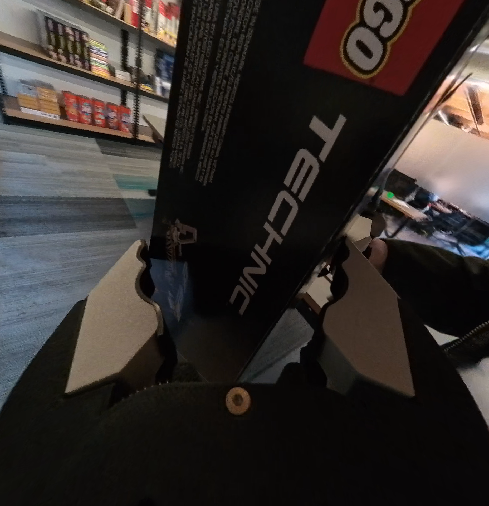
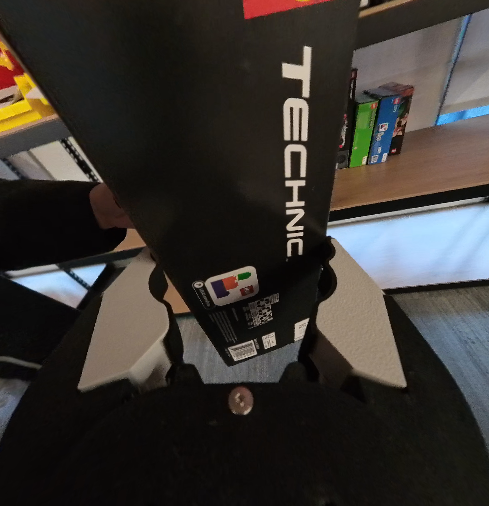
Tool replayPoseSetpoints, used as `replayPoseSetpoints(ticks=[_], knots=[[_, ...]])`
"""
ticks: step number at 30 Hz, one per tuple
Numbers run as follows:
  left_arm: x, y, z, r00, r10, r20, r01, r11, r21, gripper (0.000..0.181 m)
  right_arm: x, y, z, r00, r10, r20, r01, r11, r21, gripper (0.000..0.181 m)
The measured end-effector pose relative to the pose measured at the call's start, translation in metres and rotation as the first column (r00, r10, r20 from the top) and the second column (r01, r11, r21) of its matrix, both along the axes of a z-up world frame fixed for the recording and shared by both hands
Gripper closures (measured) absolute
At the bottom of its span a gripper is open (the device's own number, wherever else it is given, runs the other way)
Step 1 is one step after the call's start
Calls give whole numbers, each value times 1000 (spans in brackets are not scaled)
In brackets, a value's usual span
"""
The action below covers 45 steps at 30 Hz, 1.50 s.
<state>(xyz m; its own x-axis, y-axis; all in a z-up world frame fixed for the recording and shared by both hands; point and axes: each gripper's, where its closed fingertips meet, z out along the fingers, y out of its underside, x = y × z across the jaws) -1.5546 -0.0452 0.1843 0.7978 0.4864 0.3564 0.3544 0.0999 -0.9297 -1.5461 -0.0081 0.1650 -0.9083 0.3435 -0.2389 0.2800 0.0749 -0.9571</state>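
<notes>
Both claws grip the same long black box, one at each end, clear of the floor and of every shelf. Left claw is spread wide across the box, its grey fingers pressed on the two opposite edges. Right claw is spread about as wide on the other end of the box; its right finger lies against the edge, while a narrow gap seems to show at the left finger.

Slipping looks like the main risk: the cardboard is smooth and glossy, the grip is only on thin edges, and the box is tilted in both views. If one end lets go, the box would likely swing down toward the grey floor. Uneven squeezing could also dent the cardboard.

Whether the box holds anything cannot be told; it is closed. Shelves at the far wall carry rows of packets and cartons, and a wooden shelf holds a few upright boxes near its left end.
</notes>
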Motion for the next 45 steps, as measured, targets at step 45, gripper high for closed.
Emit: replayPoseSetpoints(ticks=[45], knots=[[-754, -253, -216, 531, 832, 157, -823, 551, -139, 45, -792, -273, -195, 456, 890, 2, -867, 444, 225, 67]])
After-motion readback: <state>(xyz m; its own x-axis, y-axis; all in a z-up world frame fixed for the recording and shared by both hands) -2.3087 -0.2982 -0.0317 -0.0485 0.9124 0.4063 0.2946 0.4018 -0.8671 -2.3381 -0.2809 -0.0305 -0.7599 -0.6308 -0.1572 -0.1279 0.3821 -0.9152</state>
